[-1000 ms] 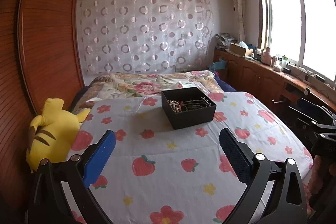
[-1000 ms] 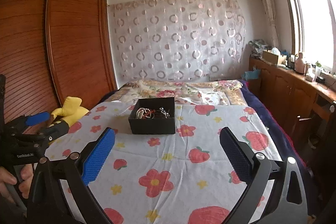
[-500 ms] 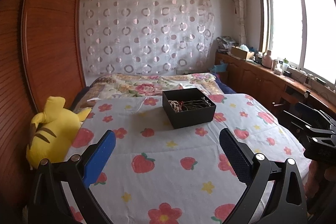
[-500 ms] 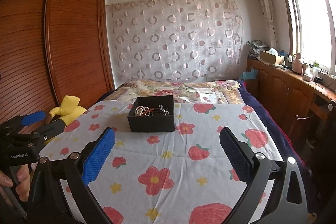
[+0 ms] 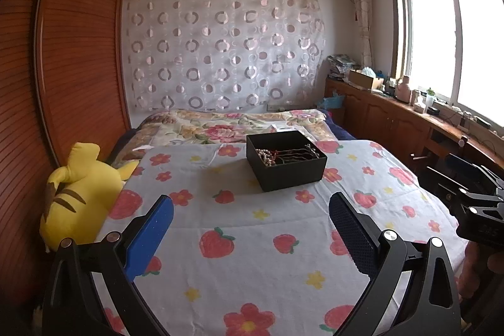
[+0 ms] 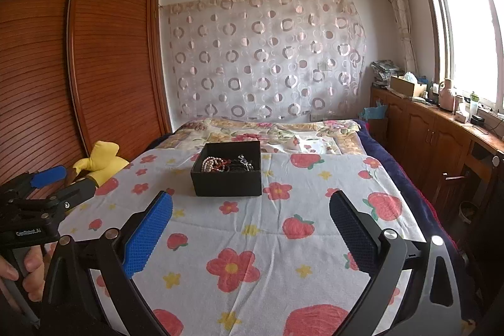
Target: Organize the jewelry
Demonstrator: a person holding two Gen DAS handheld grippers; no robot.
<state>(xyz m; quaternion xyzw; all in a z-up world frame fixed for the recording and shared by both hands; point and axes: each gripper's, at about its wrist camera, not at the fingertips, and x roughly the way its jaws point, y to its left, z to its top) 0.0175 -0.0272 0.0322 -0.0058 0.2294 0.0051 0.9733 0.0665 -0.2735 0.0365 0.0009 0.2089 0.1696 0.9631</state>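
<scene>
A black open box (image 5: 286,159) sits on the strawberry-print bedspread (image 5: 252,225); it also shows in the right wrist view (image 6: 227,168). Inside lies a tangle of jewelry (image 5: 280,154): a pale bead strand, red and dark beads, a silver piece (image 6: 227,164). My left gripper (image 5: 250,224) is open and empty, well short of the box and above the bedspread. My right gripper (image 6: 250,222) is open and empty, also short of the box. Each gripper shows at the other view's edge: the right one (image 5: 475,203), the left one (image 6: 47,188).
A yellow plush toy (image 5: 78,194) lies at the bed's left edge by the wooden wardrobe (image 5: 63,52). A floral quilt (image 5: 233,125) lies beyond the box. A wooden counter (image 5: 409,115) with clutter runs under the window on the right.
Both views have tilted up a little, so the box sits lower in frame. The box and jewelry have not moved. Both grippers stay open.
</scene>
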